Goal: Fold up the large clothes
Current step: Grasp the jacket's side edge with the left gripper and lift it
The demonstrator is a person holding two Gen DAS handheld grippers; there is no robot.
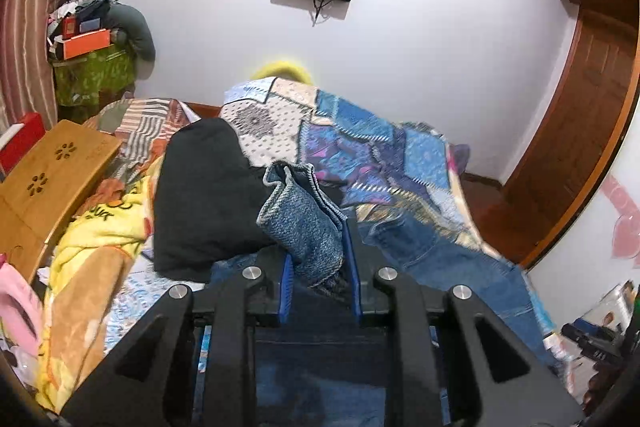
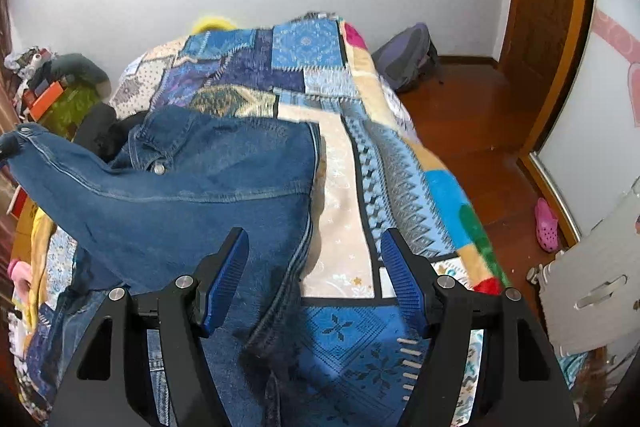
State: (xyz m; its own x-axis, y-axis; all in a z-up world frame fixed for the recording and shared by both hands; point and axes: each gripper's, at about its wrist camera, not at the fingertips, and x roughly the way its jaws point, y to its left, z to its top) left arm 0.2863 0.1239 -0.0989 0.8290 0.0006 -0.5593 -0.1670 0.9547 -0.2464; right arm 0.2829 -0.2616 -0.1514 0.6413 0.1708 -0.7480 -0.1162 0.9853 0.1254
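Pinching denim jacket [image 1: 308, 227] in left gripper [image 1: 320, 267], right gripper [image 2: 314, 267] spread above it

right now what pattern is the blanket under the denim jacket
Patchwork of blue, cream and purple printed squares on the blanket; clearest in the right wrist view.

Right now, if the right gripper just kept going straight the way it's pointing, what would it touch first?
Probably the blue denim jacket: the open right gripper sits low over its hem edge, which runs between the fingers. Slightly to its right lies only the blue patchwork quilt. Depth is unclear here.
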